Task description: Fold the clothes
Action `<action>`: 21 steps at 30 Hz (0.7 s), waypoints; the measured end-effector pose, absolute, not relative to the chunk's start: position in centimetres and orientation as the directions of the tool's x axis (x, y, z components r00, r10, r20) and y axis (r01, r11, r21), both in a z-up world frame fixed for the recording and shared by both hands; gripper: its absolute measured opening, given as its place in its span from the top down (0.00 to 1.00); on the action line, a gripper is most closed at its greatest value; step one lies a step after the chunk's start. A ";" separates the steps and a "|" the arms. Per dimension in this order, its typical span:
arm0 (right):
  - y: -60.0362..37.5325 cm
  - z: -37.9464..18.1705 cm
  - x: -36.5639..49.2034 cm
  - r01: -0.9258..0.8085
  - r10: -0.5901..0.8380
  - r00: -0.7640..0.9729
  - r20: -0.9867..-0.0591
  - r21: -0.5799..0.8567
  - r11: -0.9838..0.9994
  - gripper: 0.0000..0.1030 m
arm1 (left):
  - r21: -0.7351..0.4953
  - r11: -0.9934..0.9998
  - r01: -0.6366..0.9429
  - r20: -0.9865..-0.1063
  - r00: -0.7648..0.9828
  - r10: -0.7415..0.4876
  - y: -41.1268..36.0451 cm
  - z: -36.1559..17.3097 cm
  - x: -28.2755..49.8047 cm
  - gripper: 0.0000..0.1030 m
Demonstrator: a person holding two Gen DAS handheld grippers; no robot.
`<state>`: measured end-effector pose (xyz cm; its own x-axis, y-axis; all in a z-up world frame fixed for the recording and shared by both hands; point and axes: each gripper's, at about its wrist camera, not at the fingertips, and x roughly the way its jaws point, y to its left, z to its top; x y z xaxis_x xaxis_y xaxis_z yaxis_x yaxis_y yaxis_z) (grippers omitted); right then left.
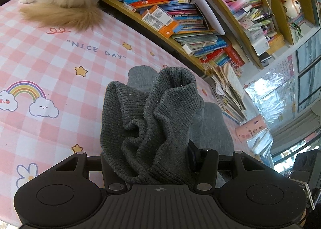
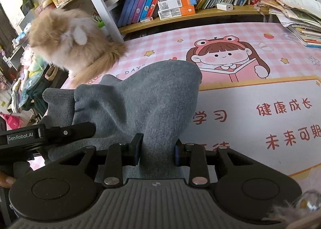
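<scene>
Cat (image 2: 68,42) beside grey garment (image 2: 144,96), both grippers' fingers (image 2: 136,148) clamped on it, bookshelf (image 2: 196,13) behind.

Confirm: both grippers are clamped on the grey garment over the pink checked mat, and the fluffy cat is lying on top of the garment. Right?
Not quite. The cat is not on the grey garment; it sits apart from it at the far edge of the pink checked mat, by the bookshelf, as the right wrist view shows. The rest holds: the left gripper and right gripper are both clamped on the garment.

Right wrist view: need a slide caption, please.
Right gripper clamps grey garment above pink desk mat; fluffy cat sits nearby.
</scene>
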<state>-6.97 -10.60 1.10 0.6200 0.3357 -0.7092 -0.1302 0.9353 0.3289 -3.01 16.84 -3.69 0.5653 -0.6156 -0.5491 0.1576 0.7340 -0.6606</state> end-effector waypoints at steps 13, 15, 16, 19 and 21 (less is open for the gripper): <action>-15.1 0.0 -2.0 -0.152 0.382 0.590 -0.711 0.366 0.918 0.72 | -0.637 0.762 0.114 -0.587 0.570 -0.575 12.3 -3.8 0.8 0.51; -16.2 -0.1 -1.1 -0.149 0.388 0.586 -0.712 0.376 0.915 0.72 | -0.633 0.767 0.110 -0.594 0.566 -0.572 11.2 -3.7 1.7 0.51; -16.7 -0.2 -0.7 -0.148 0.390 0.584 -0.712 0.380 0.913 0.72 | -0.631 0.768 0.109 -0.598 0.564 -0.570 10.8 -3.8 2.1 0.51; -18.2 -0.6 0.7 -0.145 0.397 0.575 -0.715 0.388 0.910 0.72 | -0.625 0.774 0.099 -0.612 0.553 -0.565 9.3 -3.9 3.5 0.51; -19.2 -0.8 1.6 -0.145 0.400 0.571 -0.717 0.391 0.909 0.72 | -0.623 0.777 0.093 -0.621 0.545 -0.563 8.1 -3.8 4.8 0.51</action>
<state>1.64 -19.19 -0.82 0.5707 0.3996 -0.7173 -0.1448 0.9089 0.3911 4.76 8.07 -3.85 0.5453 -0.5631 -0.6209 0.0934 0.7770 -0.6226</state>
